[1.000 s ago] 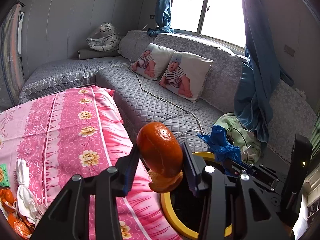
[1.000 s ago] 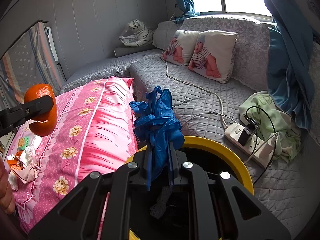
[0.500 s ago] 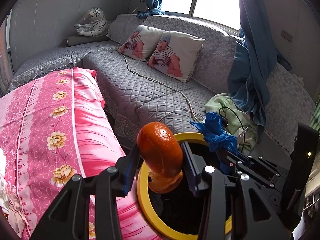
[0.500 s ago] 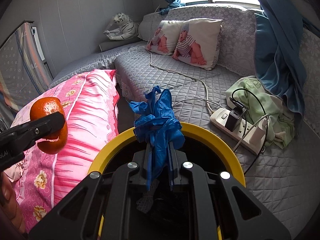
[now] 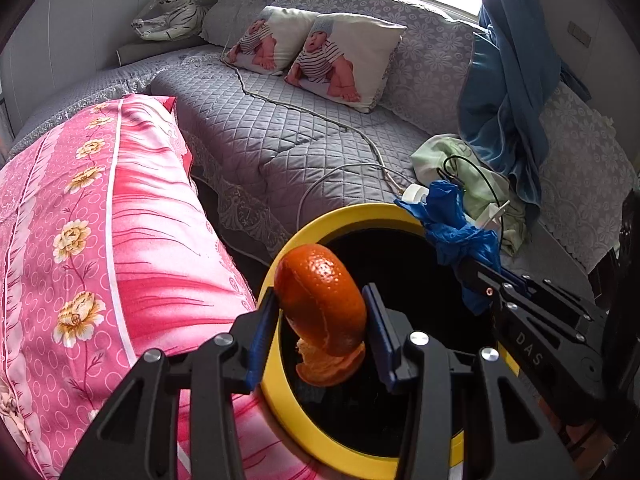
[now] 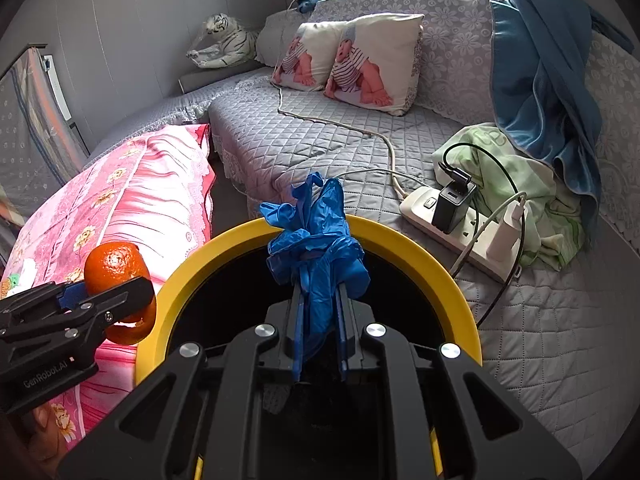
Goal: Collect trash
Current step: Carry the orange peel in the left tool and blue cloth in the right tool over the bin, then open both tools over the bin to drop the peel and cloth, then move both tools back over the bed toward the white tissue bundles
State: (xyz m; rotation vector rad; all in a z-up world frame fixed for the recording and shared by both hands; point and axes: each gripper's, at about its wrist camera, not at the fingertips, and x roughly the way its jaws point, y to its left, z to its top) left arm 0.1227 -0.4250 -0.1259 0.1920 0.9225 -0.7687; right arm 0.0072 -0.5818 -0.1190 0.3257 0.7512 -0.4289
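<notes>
Holding two pieces of trash over the yellow-rimmed bin point(image 5: 280, 392), we are gripping an orange peel point(image 5: 322, 304) in the left claw point(image 5: 320, 320) and a crumpled blue glove point(image 6: 316, 248) in the right claw point(image 6: 318, 320). The left claw is closed to about the peel's width; the right claw is pinched narrow on the glove's bunched middle.

We are judging the peel light, springy and a little slick, a hollow shell that could crack if squeezed harder, so taking it across its domed sides seems right. Its long axis is standing roughly upright, dome on top, with a torn flap hanging below the fingers just inside the bin's near rim.

The glove looks limp and nearly weightless, likely to cling to the pads. It is pointing forward along the fingers, its loose ends spilling past the tips above the bin's opening.
</notes>
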